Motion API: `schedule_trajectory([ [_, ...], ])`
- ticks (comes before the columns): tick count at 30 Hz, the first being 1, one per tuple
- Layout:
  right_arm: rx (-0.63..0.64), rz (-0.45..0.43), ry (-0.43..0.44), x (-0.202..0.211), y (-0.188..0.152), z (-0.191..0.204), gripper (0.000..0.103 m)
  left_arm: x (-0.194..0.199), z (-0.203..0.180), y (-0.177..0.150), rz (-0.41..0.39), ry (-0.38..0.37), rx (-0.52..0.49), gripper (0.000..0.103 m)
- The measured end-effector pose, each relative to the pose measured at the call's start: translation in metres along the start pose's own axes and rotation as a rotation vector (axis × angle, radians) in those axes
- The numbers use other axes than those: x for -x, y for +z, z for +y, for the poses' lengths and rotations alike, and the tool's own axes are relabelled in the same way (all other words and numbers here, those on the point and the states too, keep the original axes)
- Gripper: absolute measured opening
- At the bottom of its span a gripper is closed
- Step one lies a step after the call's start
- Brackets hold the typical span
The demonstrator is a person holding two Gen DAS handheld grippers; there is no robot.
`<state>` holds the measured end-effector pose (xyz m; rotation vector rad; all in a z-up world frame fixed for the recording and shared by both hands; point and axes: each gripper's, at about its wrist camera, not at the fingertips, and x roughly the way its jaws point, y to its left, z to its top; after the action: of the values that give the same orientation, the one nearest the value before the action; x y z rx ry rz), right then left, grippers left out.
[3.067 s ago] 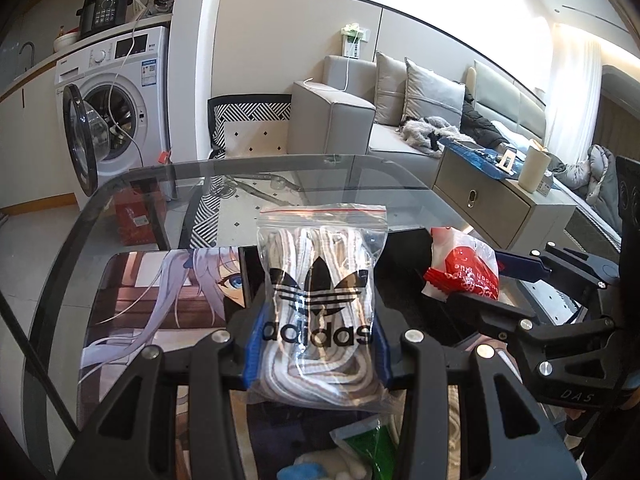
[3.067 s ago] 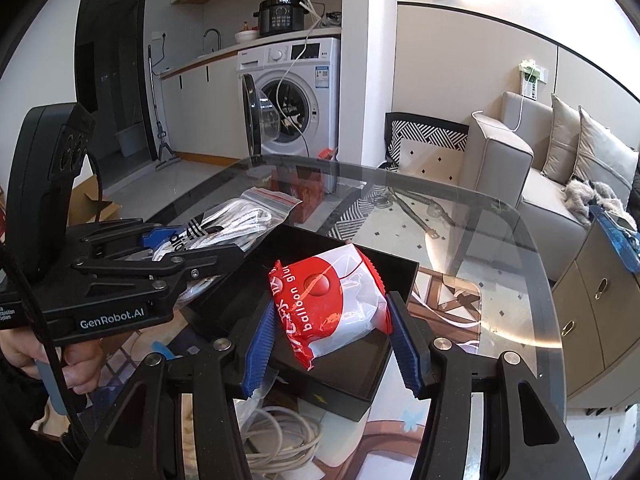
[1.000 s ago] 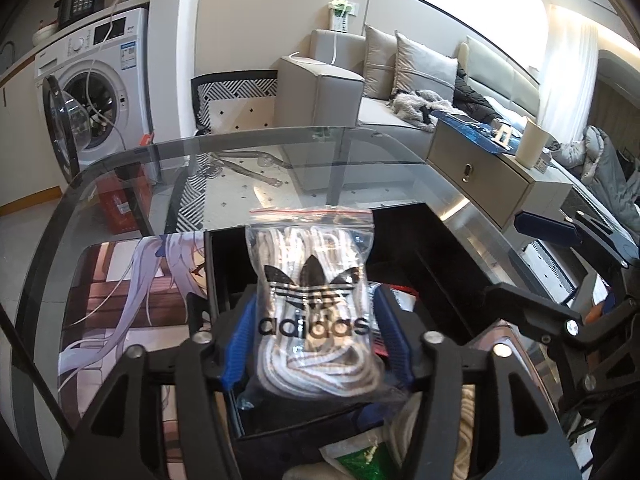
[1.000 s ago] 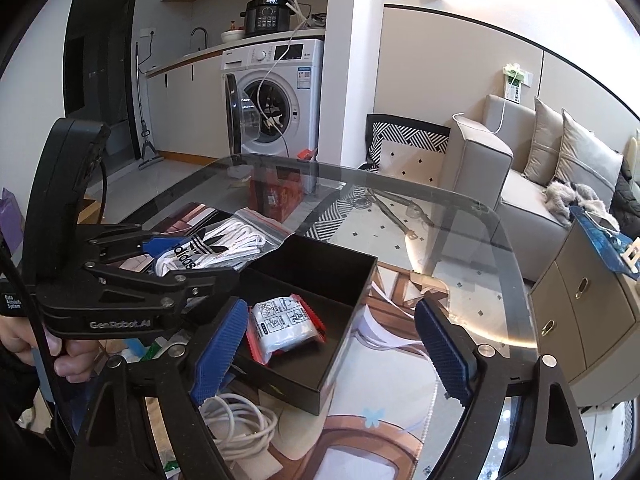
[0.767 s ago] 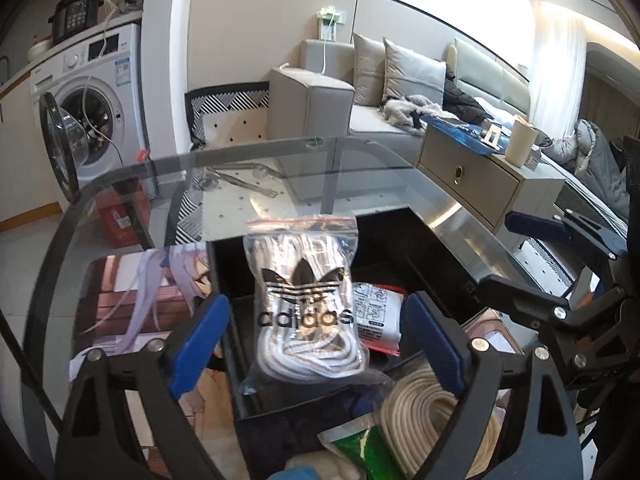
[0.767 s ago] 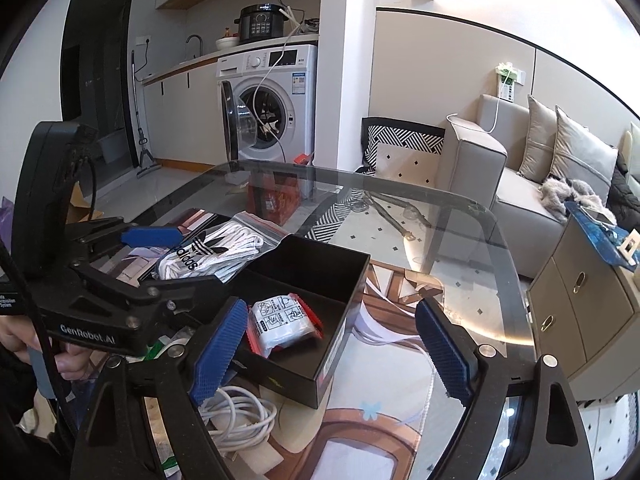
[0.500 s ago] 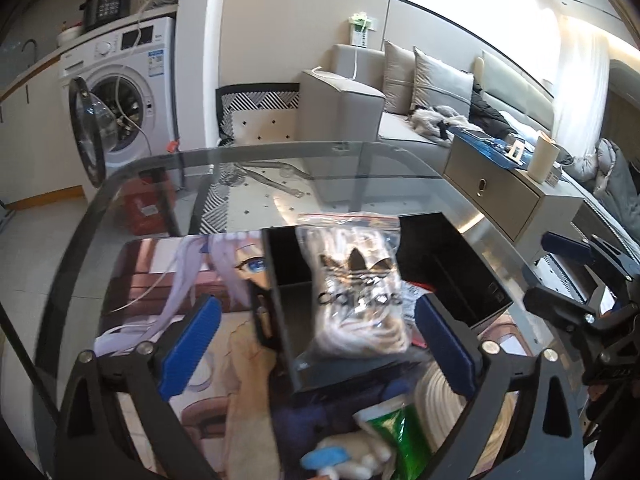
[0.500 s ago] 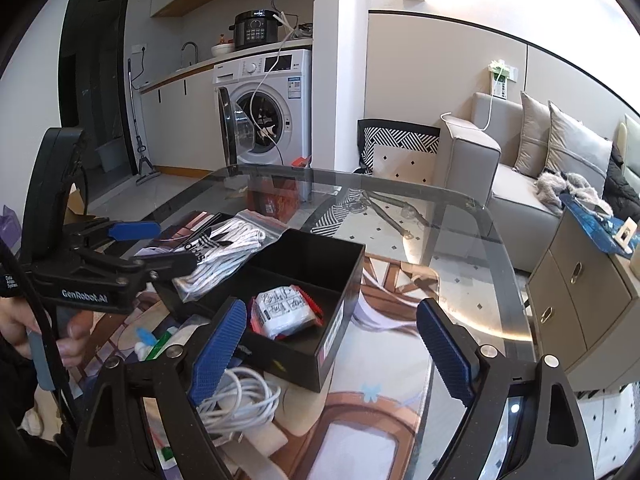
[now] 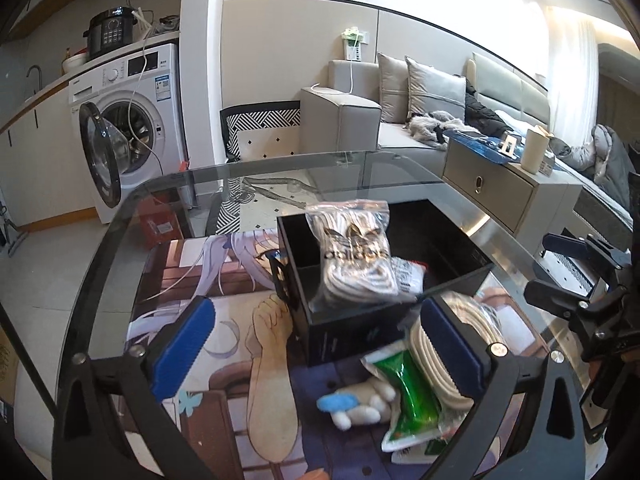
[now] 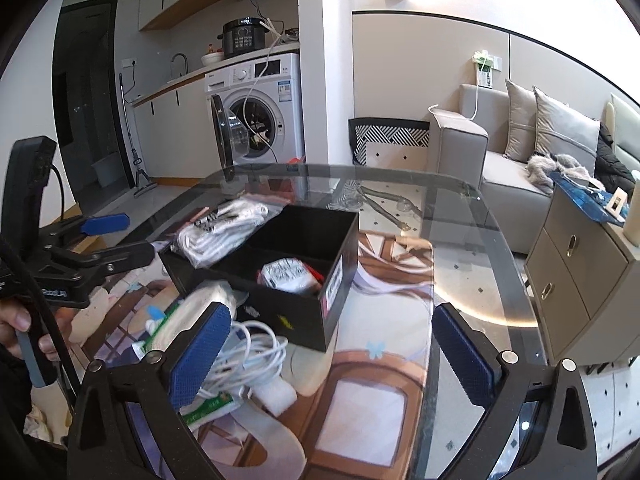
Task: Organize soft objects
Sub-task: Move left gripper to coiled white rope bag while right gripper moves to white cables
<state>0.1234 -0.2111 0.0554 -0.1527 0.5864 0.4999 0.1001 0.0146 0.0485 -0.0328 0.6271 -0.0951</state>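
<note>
**Both grippers empty, bags in box**

In the black box point(image 9: 352, 328) on the glass table point(image 10: 460, 208) we see the adidas lace bag point(image 9: 352, 256) leaning over the rim, red-white pkt point(image 10: 290, 274) beside it. L gripper point(image 9: 320, 352) & R gripper point(image 10: 332, 356) both spread wide, holding nothing.

Each gripper is a matte black frame with 2 fingers carrying blue textured pads. On the left gripper point(image 9: 320, 350), silver screw heads sit on the finger arms behind the pads point(image 9: 182, 346). The right gripper point(image 10: 332, 350) has the same build, with silver screws near its pads point(image 10: 200, 350). Seen from the right wrist view, the left unit bears white lettering, partly legible, and a black cable runs along its handle. Bare skin of the left hand point(image 10: 18, 330) shows on that handle.
</note>
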Motion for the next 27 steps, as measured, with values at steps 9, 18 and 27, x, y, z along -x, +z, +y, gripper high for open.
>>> schedule_trajectory([
  [9, 0.015, 0.017, 0.007, 0.005, -0.021, 0.005, 0.102, 0.01, -0.014, -0.015, 0.006, -0.013, -0.005, 0.103],
  [18, 0.016, 0.044, 0.014, 0.006, -0.04, 0.006, 0.102, 0.016, -0.036, -0.026, 0.014, -0.027, -0.035, 0.103],
  [27, 0.023, 0.056, 0.038, 0.005, -0.046, 0.009, 0.102, 0.018, -0.05, -0.031, 0.031, -0.038, -0.04, 0.103],
])
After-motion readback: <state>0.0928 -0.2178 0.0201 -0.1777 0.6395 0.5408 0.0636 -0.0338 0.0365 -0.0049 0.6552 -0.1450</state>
